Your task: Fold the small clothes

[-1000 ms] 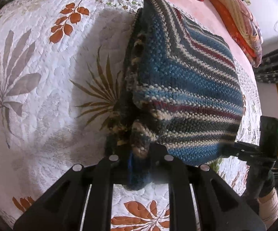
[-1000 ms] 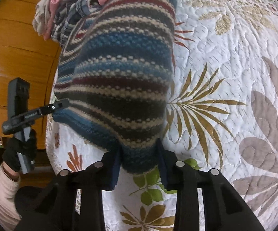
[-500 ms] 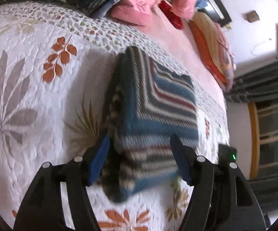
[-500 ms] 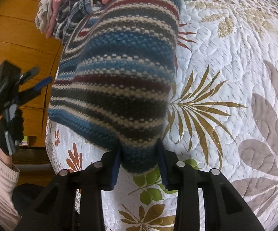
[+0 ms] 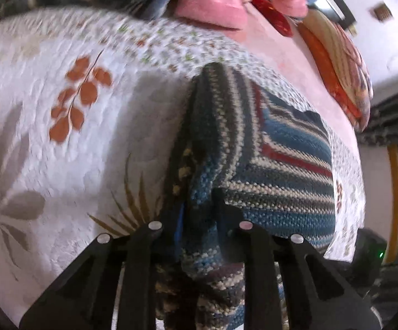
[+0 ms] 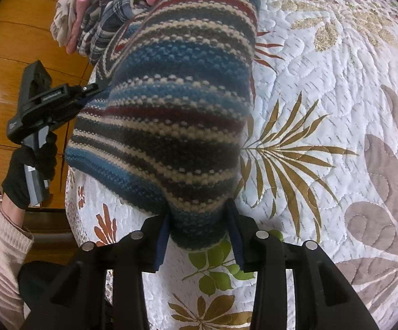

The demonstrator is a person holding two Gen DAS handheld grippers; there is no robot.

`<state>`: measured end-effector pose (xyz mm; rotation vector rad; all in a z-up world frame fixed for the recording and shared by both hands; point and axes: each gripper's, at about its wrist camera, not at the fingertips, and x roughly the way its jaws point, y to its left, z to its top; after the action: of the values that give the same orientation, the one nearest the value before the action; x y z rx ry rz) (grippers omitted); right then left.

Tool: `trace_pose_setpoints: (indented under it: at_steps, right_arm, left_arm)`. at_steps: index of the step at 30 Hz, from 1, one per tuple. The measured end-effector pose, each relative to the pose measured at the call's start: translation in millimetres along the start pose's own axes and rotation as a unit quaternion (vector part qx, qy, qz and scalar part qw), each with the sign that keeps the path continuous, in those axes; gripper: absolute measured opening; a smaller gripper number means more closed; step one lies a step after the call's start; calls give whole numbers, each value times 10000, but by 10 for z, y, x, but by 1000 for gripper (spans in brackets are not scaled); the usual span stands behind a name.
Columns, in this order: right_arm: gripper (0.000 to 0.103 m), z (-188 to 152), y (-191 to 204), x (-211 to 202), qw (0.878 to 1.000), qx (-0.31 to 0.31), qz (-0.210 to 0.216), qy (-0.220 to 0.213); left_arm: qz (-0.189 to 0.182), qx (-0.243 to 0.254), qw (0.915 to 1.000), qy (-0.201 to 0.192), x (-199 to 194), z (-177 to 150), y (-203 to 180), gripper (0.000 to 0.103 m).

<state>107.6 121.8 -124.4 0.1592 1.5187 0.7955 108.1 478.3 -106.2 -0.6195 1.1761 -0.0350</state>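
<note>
Sweater (image 6: 171, 115), thick soft knit, floppy & light, near bed (image 6: 322, 82) edge; left claw (image 5: 199, 220) & right claw (image 6: 199, 228) each pinch a folded corner – grip bunched edges.

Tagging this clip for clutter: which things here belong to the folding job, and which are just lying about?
Part of the job:
- striped knit garment, folded on the quilt
- left gripper, shut on its edge
- right gripper, shut on another edge

Lying about:
- leaf-print quilt
- plaid cloth
- pink cloth
- striped cushion
- wooden cabinet
</note>
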Motion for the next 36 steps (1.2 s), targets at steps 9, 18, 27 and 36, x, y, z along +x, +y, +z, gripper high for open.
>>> trace_pose_setpoints:
  at_steps: [9,18,27,36]
  right_arm:
    - [51,54,-19,-142,9999,74,133,-65]
    - [80,376,-140,-518,9957,395,559,-632]
    - [87,793,-161,-166,9922,714,833,-587]
    - [88,998,-213,209,9877,991,1113,-477]
  left_arm:
    - [-563,-19,9984,-6,-293,-64,49,74]
    - [-646,248,9971,302,-120,-81,77,78]
    - [-756,363,9940,703,305,-46,66,84]
    - [-1051,502,9905,732,558,-35,-64,70]
